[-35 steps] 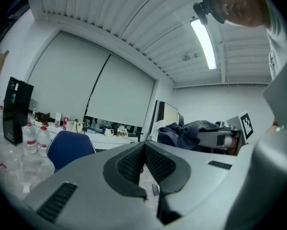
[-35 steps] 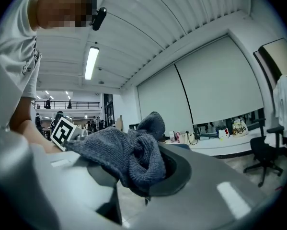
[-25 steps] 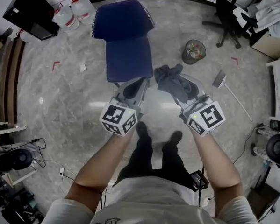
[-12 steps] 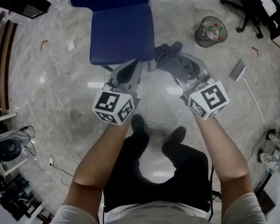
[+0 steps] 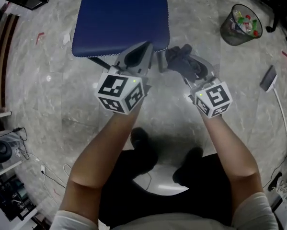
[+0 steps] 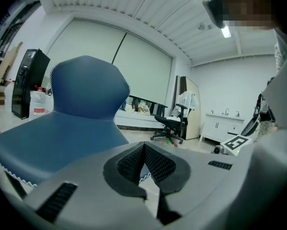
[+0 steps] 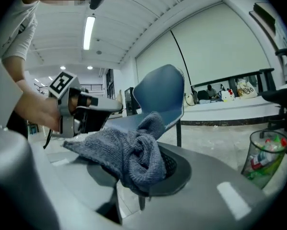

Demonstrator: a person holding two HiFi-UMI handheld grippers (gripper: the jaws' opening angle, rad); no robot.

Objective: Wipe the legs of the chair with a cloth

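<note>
While cloth's [image 5: 177, 61] clamped, bin [image 5: 229, 35] holds litter [image 5: 243, 21].

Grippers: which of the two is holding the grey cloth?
The right gripper: the grey cloth is bunched between its jaws. The left gripper, near the blue chair, is shut on nothing.

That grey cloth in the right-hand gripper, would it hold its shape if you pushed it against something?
Probably not. The cloth bunches and droops in folds over the right gripper, so it is likely floppy. Its knitted texture suggests it is soft, light and grippy rather than slippery.
</note>
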